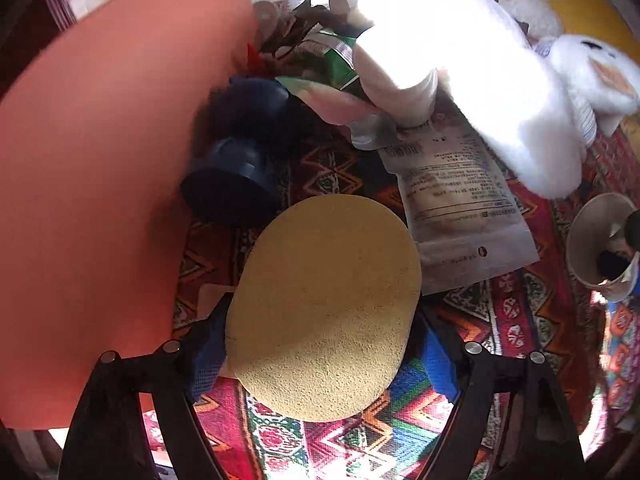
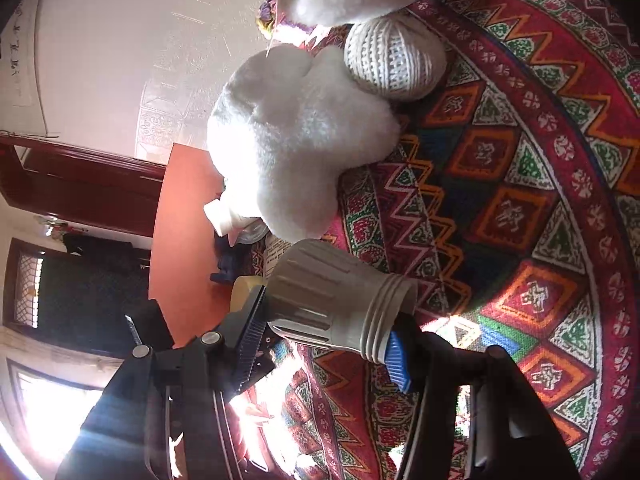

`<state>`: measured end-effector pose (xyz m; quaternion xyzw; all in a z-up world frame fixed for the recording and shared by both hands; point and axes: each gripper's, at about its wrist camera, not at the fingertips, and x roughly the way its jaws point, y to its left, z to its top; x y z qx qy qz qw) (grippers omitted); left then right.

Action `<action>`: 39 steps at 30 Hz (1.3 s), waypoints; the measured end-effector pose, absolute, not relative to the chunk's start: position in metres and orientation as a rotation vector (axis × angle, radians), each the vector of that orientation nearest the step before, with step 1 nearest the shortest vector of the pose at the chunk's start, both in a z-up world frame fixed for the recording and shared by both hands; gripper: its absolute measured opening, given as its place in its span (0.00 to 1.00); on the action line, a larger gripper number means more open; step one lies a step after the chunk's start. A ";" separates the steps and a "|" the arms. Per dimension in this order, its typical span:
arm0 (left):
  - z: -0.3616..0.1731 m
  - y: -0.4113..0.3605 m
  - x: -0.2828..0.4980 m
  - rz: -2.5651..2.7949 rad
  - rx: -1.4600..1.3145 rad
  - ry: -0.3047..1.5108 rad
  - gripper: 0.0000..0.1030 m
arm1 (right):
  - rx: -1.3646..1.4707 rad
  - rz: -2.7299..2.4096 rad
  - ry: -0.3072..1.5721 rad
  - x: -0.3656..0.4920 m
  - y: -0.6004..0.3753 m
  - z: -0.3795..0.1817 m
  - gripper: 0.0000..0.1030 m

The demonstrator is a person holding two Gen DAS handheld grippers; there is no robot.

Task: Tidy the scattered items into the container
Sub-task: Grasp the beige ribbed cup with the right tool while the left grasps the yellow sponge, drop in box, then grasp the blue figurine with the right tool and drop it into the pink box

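My left gripper is shut on a yellow oval sponge and holds it above the patterned cloth, beside the orange container wall. My right gripper is shut on a grey ribbed cup-shaped item, held tilted over the cloth; it also shows in the left wrist view. The sponge's edge shows in the right wrist view. A dark blue dumbbell, a grey printed pouch, a green snack bag and a white bottle lie ahead of the left gripper.
A white plush toy lies across the pile; it also shows in the right wrist view. A white ball of yarn sits on the patterned cloth. Another white plush with an orange face lies at the right.
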<state>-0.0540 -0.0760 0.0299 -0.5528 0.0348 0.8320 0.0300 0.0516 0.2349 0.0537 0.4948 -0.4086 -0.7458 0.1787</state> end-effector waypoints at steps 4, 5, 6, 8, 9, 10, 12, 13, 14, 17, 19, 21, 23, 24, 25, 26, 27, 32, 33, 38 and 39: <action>0.041 -0.068 -0.045 2.535 -1.628 0.071 0.79 | 1.370 -2.136 -1.163 0.053 0.239 0.058 0.49; 0.048 -0.064 -0.040 2.525 -1.598 0.054 0.79 | 1.363 -2.145 -1.160 0.054 0.240 0.060 0.49; 0.057 -0.060 -0.034 2.523 -1.562 0.047 0.79 | 1.353 -2.153 -1.158 0.055 0.242 0.062 0.49; 0.082 -0.054 -0.021 2.536 -1.478 0.046 0.79 | 1.319 -2.170 -1.156 0.059 0.244 0.069 0.49; 0.097 -0.053 -0.013 2.545 -1.430 0.044 0.79 | 1.299 -2.177 -1.157 0.060 0.245 0.072 0.49; 0.113 -0.053 -0.005 2.560 -1.378 0.045 0.79 | 1.278 -2.180 -1.160 0.062 0.246 0.077 0.49; 0.151 -0.060 0.010 2.609 -1.266 0.035 0.79 | 1.234 -2.179 -1.170 0.066 0.246 0.087 0.49; 0.172 -0.071 0.018 2.644 -1.201 0.018 0.79 | 1.212 -2.179 -1.175 0.068 0.246 0.094 0.49; 0.195 -0.084 0.024 2.689 -1.132 -0.007 0.79 | 1.184 -2.179 -1.175 0.070 0.245 0.103 0.49; 0.255 -0.135 0.030 2.874 -0.952 -0.046 0.79 | 1.066 -2.184 -1.121 0.070 0.221 0.148 0.49; 0.280 -0.178 0.032 2.993 -0.886 -0.080 0.79 | 0.976 -2.180 -1.033 0.065 0.187 0.188 0.49; 0.283 -0.226 0.023 3.053 -0.862 -0.150 0.79 | 0.892 -2.165 -0.918 0.058 0.142 0.229 0.49; 0.273 -0.267 0.014 3.069 -0.915 -0.249 0.79 | 0.835 -2.147 -0.790 0.051 0.091 0.262 0.49; 0.264 -0.285 0.007 3.075 -0.954 -0.301 0.80 | 0.815 -2.142 -0.724 0.045 0.063 0.274 0.49; 0.256 -0.300 0.001 3.082 -0.981 -0.337 0.80 | 0.803 -2.138 -0.675 0.040 0.038 0.283 0.49; 0.249 -0.313 -0.004 3.092 -1.007 -0.360 0.80 | 0.797 -2.133 -0.638 0.035 0.015 0.288 0.50; 0.243 -0.325 -0.008 3.106 -1.041 -0.377 0.81 | 0.791 -2.129 -0.604 0.028 -0.008 0.292 0.50; 0.226 -0.353 -0.019 3.149 -1.078 -0.483 0.84 | 0.757 -2.233 -0.534 0.018 -0.056 0.298 0.92; 0.227 -0.357 -0.018 3.152 -1.059 -0.506 0.88 | 0.762 -2.221 -0.539 0.018 -0.055 0.297 0.92; 0.227 -0.334 -0.012 3.114 -1.005 -0.461 0.92 | 0.815 -2.214 -0.619 0.023 -0.003 0.278 0.92; 0.226 -0.317 -0.012 3.070 -1.007 -0.426 0.92 | 0.822 -2.229 -0.636 0.027 0.015 0.272 0.92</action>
